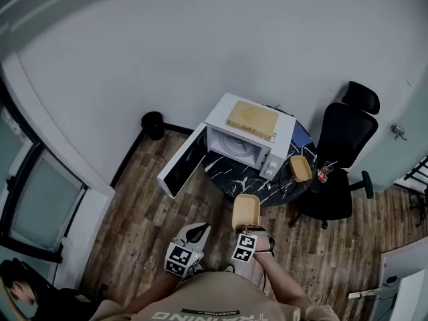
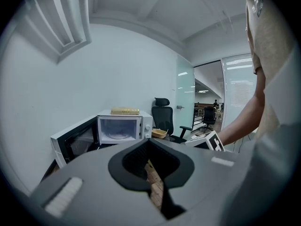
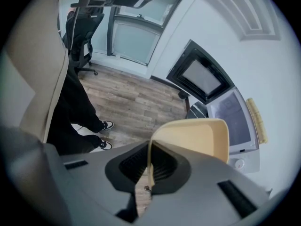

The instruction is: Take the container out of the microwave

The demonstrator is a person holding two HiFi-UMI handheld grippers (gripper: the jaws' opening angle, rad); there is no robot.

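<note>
The white microwave stands on a round dark marble table with its door swung open to the left and its cavity showing nothing inside. A tan, empty container hangs in front of the table's near edge. My right gripper is shut on its rim; in the right gripper view the container juts out past the right gripper. My left gripper is to the left, shut on nothing. In the left gripper view the left gripper faces the microwave.
A wooden board lies on top of the microwave. A second tan container sits at the table's right side. A black office chair stands right of the table, and a black bin by the wall. The floor is wood plank.
</note>
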